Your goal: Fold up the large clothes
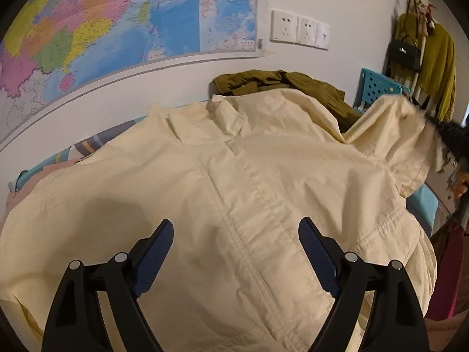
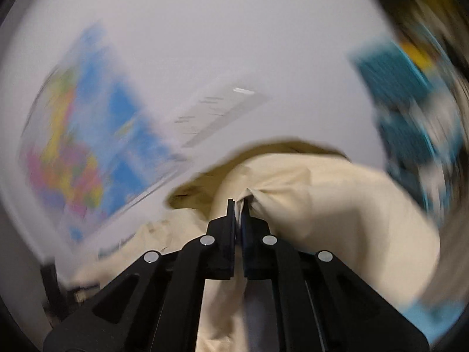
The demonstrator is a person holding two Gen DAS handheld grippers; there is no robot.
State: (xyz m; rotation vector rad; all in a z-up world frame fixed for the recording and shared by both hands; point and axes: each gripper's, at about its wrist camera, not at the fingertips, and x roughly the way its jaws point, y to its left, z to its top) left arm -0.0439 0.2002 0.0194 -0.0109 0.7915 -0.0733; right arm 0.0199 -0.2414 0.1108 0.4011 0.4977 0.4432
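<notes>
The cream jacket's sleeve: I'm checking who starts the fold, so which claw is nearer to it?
Right. The right claw is shut on the cream jacket's sleeve, lifting it. The left claw hangs open over the jacket's front, away from that sleeve.

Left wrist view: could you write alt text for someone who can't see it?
A cream jacket lies spread out, with the open left claw above its front placket. Behind it are an olive garment and a colourful wall map.

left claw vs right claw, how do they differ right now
The left claw stands wide open, empty, above the spread cream jacket; the right claw is shut on a bunched fold of that jacket. The left view is sharp; the right view is blurred. Both have black arms and blue pads.
</notes>
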